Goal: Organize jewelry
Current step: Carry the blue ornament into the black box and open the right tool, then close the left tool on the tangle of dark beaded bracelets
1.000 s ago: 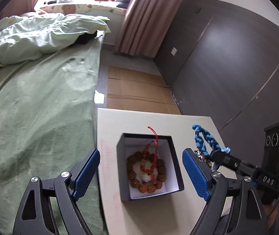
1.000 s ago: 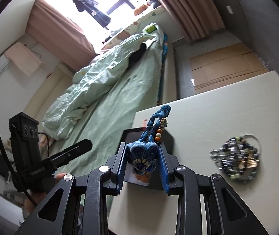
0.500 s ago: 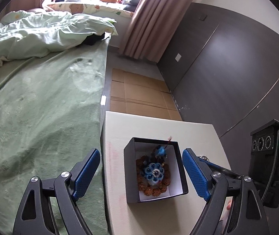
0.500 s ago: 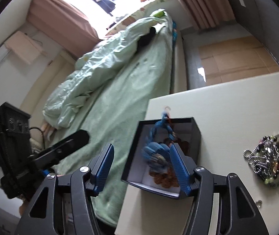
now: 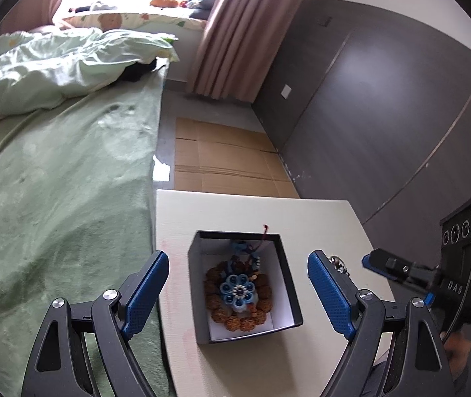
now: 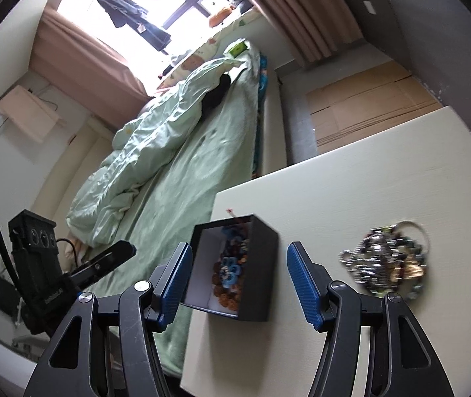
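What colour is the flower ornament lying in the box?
Blue, with a dark beaded centre: the flower ornament lies on brown beads in the box. Clearest from the left wrist.

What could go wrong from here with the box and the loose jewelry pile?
1. The black box sits close to the table edge beside the bed; a nudge could tip it off.
2. The red cord hangs over the box rim and could snag.
3. The tangled metal bead pile may lift as one clump or shed pieces when the empty right gripper grabs it.

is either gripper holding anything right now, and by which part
Nothing is held. The left gripper and right gripper are both open and empty; the blue flower piece lies in the black box.
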Demonstrator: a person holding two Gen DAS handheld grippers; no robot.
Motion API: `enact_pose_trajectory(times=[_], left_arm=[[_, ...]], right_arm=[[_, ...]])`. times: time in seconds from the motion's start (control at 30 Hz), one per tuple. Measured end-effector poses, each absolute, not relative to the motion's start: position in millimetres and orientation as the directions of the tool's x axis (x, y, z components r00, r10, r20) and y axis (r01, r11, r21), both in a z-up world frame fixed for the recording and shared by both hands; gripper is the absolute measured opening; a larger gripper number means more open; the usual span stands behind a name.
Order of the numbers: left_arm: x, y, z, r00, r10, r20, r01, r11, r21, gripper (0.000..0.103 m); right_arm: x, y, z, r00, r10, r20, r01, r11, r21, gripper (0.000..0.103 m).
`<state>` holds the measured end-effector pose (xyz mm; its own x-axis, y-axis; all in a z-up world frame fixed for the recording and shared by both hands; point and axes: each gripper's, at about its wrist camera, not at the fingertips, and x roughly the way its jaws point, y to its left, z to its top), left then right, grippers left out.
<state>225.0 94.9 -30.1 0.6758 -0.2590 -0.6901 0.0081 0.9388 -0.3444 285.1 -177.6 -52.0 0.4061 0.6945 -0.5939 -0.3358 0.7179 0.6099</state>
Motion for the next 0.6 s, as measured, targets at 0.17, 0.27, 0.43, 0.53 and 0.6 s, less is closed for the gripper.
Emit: enact_pose_trajectory(times=[0.17,0.27,0.43,0.53,0.6], left_arm=[[228.4,71.3,-31.5,0.664,-0.274,-0.695,0.054,0.946,-0.321,0.087],[231.1,54.0,-33.4,0.652,-0.29,-0.701,0.089,0.947,-0.309,0.087],[233.7,27.1,-34.8,0.639,-0.322,-0.699,0.145,0.942,-0.302,0.087],[238.1,6.3,-36.6,0.621,-0.347,-0.703,0.186,0.936,-0.298,0.087],[241.4,-7.5,-38.2,0.609,-0.357,-0.708,0.214,0.934,-0.287,0.087]], right_arm=[[288.1,-203.0,-51.3,0.435,0.653,-0.62,-0.297,0.754,0.586,0.079],[289.3,-219.7,-55.5,0.437,0.626,-0.646,-0.265,0.775,0.573,0.079],[290.0,-246.0,-61.6,0.448,0.575,-0.685,-0.2,0.811,0.55,0.079],[289.7,-263.4,-64.3,0.461,0.548,-0.698,-0.155,0.824,0.544,0.079],[289.0,-276.2,-68.2,0.468,0.53,-0.707,-0.113,0.829,0.547,0.079]])
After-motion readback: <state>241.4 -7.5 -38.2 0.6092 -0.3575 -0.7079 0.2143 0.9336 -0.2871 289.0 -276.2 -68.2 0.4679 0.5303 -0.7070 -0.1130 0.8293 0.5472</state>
